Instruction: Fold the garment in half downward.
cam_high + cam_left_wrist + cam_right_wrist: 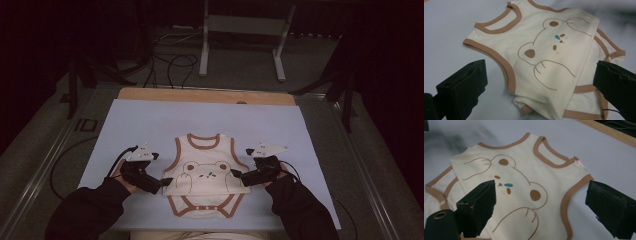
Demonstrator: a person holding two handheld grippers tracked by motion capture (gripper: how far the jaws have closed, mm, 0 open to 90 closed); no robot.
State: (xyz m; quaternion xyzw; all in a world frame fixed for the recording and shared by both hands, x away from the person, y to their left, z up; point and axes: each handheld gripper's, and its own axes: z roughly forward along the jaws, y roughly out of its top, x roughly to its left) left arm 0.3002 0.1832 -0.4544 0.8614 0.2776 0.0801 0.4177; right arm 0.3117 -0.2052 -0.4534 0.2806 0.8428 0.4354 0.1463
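A cream baby bodysuit (205,175) with brown trim and a bear print lies flat on the pale blue mat (140,120), neck away from the person. Its lower hem with snaps shows below a folded-over edge. My left gripper (159,184) sits at the garment's left side, jaws wide apart and pointing at it. In the left gripper view the bodysuit (549,50) lies ahead of the left gripper (540,75), untouched. My right gripper (237,176) mirrors it at the right side. It also stands open (541,195) just above the bear print (519,182).
The mat covers a wooden table whose far edge (200,95) shows. Beyond it stand a metal frame's legs (240,45) and loose cables (170,60) on the dark floor. Bare mat lies to the left, the right and behind the garment.
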